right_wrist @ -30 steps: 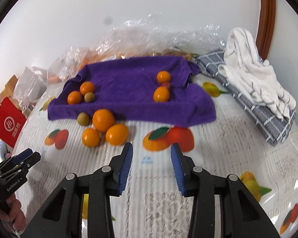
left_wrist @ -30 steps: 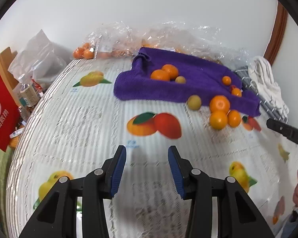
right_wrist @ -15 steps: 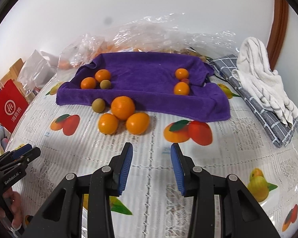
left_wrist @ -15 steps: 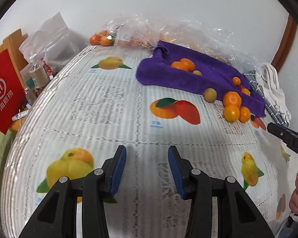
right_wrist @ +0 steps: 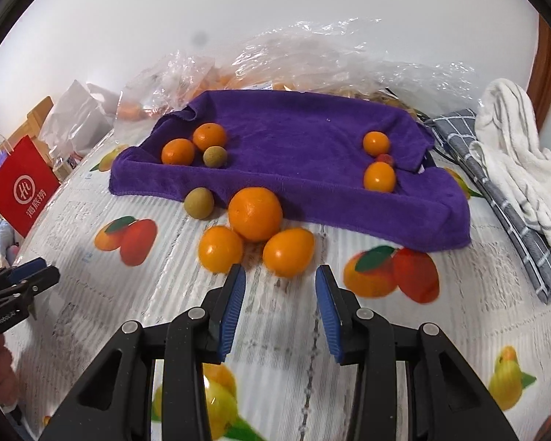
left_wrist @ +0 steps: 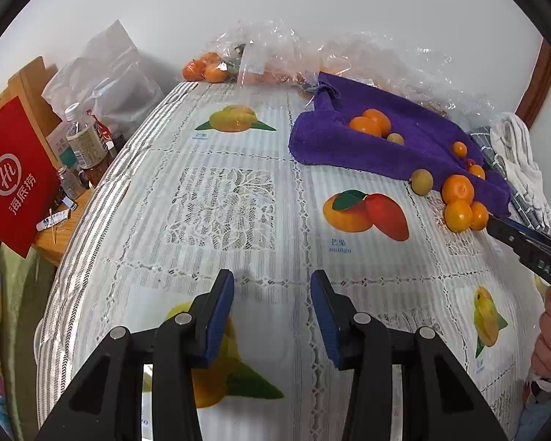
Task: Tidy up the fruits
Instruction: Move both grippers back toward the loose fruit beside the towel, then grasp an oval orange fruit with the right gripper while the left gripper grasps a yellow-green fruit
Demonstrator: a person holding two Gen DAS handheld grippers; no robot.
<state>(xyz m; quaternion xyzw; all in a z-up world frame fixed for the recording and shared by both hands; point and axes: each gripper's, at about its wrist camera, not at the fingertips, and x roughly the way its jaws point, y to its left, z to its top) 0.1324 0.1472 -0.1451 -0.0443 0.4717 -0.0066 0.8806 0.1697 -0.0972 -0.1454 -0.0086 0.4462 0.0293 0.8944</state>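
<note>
Desk under a fruit-print cloth [left_wrist: 224, 198], against a white wall. Loose oranges [right_wrist: 255, 213] lie off the purple towel [right_wrist: 297, 139], near its front hem; others rest on it. Right gripper [right_wrist: 280, 303] is apart and empty just before them; left gripper [left_wrist: 272, 312] likewise, over bare cloth. Plastic bags [right_wrist: 312, 58] crowd the far edge.

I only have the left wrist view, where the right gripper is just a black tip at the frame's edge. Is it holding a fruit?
Observer: No. The right wrist view shows the right gripper open, with nothing between its fingers.
Operator: Which fruit is it lined up with?
Observer: The oval orange fruit, lying on the tablecloth just ahead of the gap. Behind it, the large orange sits against the front edge of the purple towel.
</note>
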